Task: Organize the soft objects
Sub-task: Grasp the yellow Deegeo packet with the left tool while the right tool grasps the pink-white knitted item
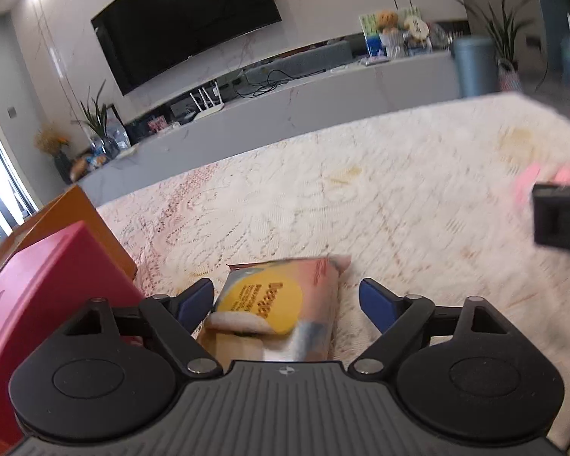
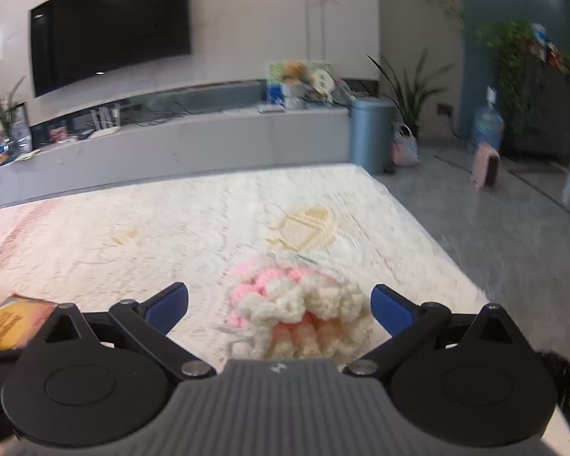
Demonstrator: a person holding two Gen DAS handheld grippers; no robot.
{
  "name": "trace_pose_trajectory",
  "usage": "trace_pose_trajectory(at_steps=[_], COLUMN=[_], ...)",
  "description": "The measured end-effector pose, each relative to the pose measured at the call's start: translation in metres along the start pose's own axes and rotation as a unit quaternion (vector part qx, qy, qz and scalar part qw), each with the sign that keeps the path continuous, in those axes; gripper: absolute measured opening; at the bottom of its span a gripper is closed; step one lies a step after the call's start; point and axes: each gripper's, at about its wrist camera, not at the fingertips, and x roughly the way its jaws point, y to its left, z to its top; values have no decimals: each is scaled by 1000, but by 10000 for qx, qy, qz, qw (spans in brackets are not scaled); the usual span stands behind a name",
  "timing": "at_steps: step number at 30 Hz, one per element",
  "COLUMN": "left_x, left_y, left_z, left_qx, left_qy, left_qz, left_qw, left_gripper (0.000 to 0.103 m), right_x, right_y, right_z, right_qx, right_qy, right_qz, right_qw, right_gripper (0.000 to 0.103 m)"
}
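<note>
A soft tissue pack [image 1: 281, 309] with a yellow circle on its wrapper lies on the cream lace cloth [image 1: 361, 190]. My left gripper [image 1: 285, 300] stands open around the pack, its blue pads apart from the wrapper on both sides. A pink and cream crocheted piece [image 2: 296, 304] lies on the same cloth in the right wrist view. My right gripper [image 2: 279, 306] is open, with the crochet between its blue fingertips [image 2: 169, 304] and not pressed. The tissue pack [image 2: 11, 321] also shows at that view's lower left. The right gripper's black body [image 1: 562, 216] shows at the left wrist view's right edge.
A red box [image 1: 45, 296] and an orange box [image 1: 79, 216] stand left of the tissue pack. Beyond the cloth runs a grey TV bench [image 2: 171, 152] under a wall-mounted screen [image 2: 110, 26]. A blue bin [image 2: 372, 133], potted plants and grey floor lie to the right.
</note>
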Motion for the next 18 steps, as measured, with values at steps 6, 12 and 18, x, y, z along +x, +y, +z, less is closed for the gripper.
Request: trace_pose_trajectory(at_steps=[6,12,18], left_x=[3,6,1], left_y=[-6,0,3], left_z=[-1,2,2], left_qx=[-98,-543,-618], left_qy=[-18,122,209], left_qz=[187,-72,-454], left_qw=[9998,9984,9968], left_gripper=[103,95,63], right_x=[18,16,10], right_y=[-13,-27,-38], right_z=[-10,-14,-12], right_qx=[86,325,488], right_qy=[473,383,351], right_qz=[-52,231,428], right_qw=[9988,9985,9973], right_gripper=[99,68,45])
